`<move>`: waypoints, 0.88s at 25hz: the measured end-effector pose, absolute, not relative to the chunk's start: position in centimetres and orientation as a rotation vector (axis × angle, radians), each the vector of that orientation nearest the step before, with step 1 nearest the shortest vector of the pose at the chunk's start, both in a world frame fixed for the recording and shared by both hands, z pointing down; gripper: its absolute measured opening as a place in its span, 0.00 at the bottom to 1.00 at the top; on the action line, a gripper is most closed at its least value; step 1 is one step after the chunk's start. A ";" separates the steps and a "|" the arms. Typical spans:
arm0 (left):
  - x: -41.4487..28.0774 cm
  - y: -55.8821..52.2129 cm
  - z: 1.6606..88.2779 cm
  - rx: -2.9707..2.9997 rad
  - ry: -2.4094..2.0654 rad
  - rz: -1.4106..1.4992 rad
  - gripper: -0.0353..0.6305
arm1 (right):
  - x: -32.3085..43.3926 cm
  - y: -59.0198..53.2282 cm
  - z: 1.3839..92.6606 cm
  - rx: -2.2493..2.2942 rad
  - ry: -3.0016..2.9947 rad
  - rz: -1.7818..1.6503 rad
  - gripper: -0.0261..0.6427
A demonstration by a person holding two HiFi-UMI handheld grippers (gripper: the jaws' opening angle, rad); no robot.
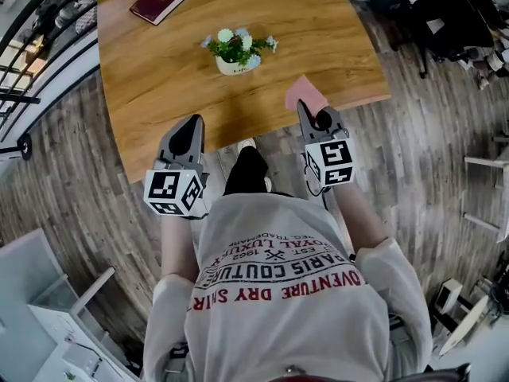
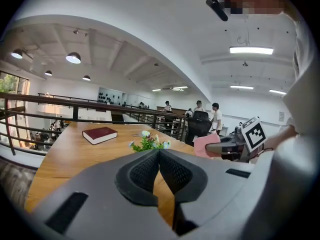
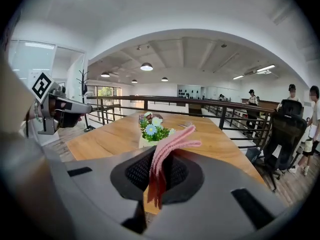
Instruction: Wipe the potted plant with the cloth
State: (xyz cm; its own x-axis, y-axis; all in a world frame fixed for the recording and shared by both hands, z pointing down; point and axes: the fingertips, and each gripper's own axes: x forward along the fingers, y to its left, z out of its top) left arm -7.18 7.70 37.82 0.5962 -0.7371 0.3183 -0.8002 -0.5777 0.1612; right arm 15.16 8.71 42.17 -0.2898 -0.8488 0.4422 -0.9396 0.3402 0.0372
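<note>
Right tongs clamp the cloth, partly covering the potted plant.

Bright, even ceiling lighting; soft shadows; strong fisheye edge distortion; dark corner vignetting.

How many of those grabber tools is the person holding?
2. The left gripper is at the near edge of the table, shut and empty; the right gripper, alongside, grips a pink cloth.
</note>
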 end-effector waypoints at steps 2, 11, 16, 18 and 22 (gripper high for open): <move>-6.6 5.7 38.6 2.537 -1.240 0.308 0.08 | 15.6 6.8 43.2 1.559 -2.207 0.343 0.09; -3.9 -2.1 44.0 2.488 -1.122 0.399 0.08 | 15.8 -0.6 48.5 1.432 -2.144 0.452 0.09; -2.3 -3.8 47.3 2.447 -1.041 0.449 0.08 | 15.2 -2.6 52.1 1.352 -2.111 0.514 0.09; -1.8 -4.3 48.4 2.435 -1.007 0.471 0.08 | 14.8 -3.2 53.3 1.318 -2.099 0.532 0.09; -0.8 -5.1 49.7 2.433 -0.948 0.495 0.08 | 13.9 -4.9 54.8 1.268 -2.090 0.529 0.09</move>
State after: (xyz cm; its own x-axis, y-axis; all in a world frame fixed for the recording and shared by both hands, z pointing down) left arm -0.81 -5.11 49.71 0.6947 -0.5291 0.4873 -0.7024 -0.6450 0.3010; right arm 13.87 -4.93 54.78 -0.3385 -0.6369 0.6927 -0.8896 0.4565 -0.0151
